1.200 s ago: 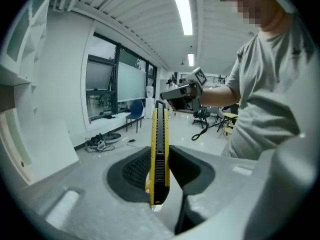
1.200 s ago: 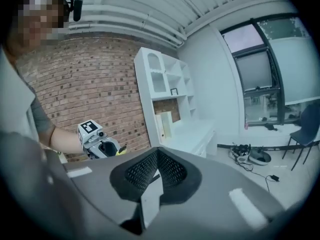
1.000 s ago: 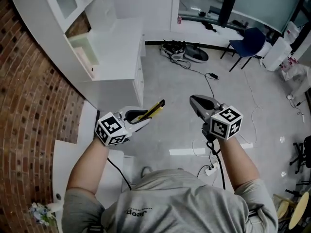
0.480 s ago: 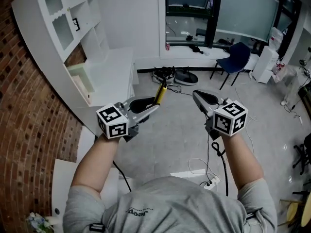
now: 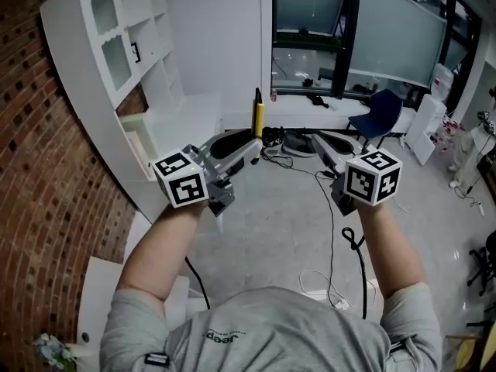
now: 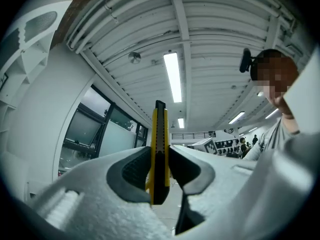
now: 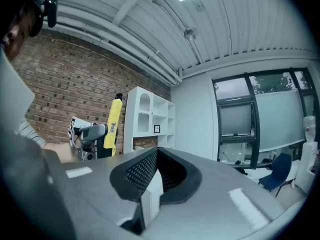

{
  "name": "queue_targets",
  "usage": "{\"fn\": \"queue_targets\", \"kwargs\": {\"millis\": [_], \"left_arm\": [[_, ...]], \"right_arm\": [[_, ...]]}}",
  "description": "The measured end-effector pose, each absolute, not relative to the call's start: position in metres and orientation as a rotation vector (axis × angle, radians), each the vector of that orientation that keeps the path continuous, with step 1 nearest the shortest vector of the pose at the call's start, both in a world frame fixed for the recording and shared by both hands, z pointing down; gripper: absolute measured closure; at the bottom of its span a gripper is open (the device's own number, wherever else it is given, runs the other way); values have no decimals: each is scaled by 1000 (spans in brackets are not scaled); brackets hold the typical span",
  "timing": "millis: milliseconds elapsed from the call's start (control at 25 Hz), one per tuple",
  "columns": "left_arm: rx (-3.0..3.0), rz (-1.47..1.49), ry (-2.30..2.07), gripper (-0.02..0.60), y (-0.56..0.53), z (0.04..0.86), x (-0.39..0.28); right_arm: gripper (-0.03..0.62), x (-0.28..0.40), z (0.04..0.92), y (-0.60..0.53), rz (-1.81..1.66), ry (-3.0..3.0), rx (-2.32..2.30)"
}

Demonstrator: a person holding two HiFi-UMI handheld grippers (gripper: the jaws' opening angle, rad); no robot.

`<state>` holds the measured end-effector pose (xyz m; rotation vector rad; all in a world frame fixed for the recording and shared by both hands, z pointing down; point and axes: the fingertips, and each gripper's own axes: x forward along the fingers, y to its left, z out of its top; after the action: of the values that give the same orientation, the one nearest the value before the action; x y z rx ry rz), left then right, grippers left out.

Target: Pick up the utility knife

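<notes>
Up in front of the person's chest, both grippers have come up from low over the floor a second ago. The left gripper (image 5: 252, 147) still clamps the utility knife (image 5: 258, 115). Left gripper view confirms it: both dark pads press the yellow-and-black body (image 6: 159, 149) from either side, jaws part-way closed around its thickness, lower end sitting between the pads. Knife orientation changed too. It lay slanted forward before, and now it stands nearly upright, tip toward the ceiling, well clear of any surface, with the white shelf unit (image 5: 116, 60) behind it. The right gripper (image 5: 319, 140) rose alongside, apart from the knife, its jaws closed together on nothing. Grip looks unchanged through the lift, no slip visible. Judgement: the pick-up is done and the knife is secured in the air.
</notes>
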<state>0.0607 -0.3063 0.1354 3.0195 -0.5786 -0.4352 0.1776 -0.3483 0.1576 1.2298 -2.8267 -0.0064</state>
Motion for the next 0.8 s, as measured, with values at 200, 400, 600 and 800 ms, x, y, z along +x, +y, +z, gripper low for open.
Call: {"fn": "queue_targets", "kwargs": {"millis": [200, 400, 600, 800], "left_arm": [[3013, -489, -605, 465, -302, 118, 51], [3016, -477, -621, 464, -302, 121, 46], [2997, -481, -632, 465, -303, 129, 36], [2988, -471, -639, 465, -304, 134, 37]], "right_arm": [[585, 168, 143, -349, -16, -2845, 1212], [585, 157, 141, -350, -27, -2859, 1194], [585, 143, 146, -350, -21, -2857, 1174], [585, 138, 151, -353, 12, -2864, 1164]]}}
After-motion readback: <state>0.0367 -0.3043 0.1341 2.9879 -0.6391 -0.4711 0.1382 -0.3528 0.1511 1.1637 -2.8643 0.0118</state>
